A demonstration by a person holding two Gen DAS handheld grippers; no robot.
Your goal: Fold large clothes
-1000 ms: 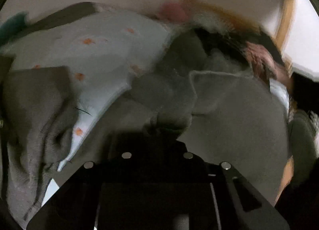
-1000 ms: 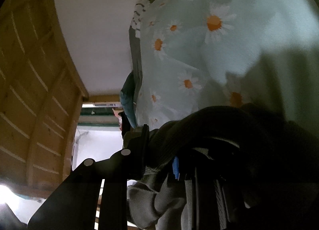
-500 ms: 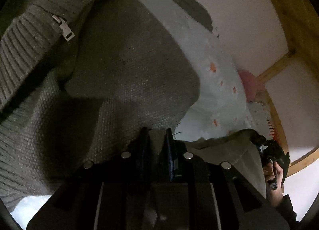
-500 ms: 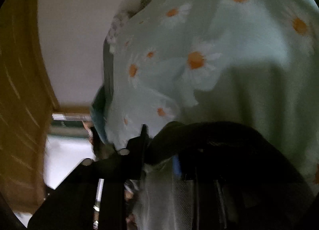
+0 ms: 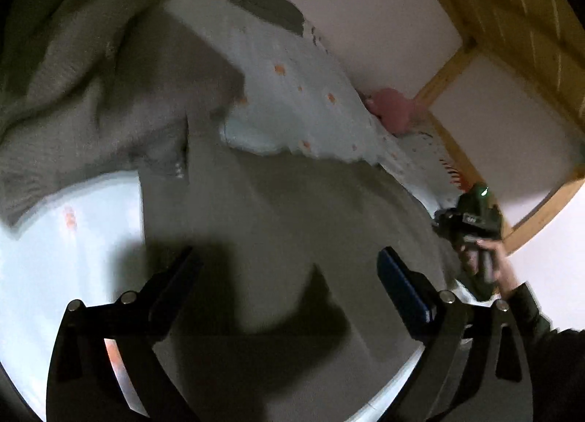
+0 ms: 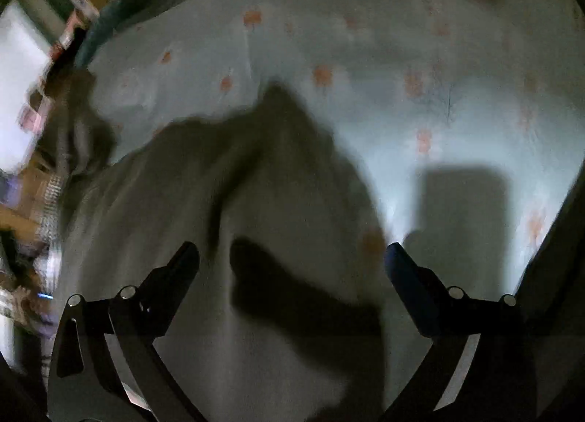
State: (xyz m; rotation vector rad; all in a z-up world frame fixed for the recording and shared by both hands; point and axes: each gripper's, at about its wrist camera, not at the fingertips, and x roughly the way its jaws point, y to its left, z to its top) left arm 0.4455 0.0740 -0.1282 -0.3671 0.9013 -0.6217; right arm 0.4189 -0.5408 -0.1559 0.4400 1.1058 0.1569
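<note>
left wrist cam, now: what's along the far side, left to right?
Grey sweater → daisy-print bedding → pink item → wooden frame. Lower at the right edge, the right gripper in the person's hand.

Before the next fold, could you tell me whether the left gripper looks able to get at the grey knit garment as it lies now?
Probably yes: the left gripper, jaws opening with nothing between them, hangs right over the grey knit garment, nothing in between.

Dim room: white wall (image 5: 365, 12), wooden bed frame (image 5: 512, 20), daisy-print bedsheet (image 6: 402, 75).
</note>
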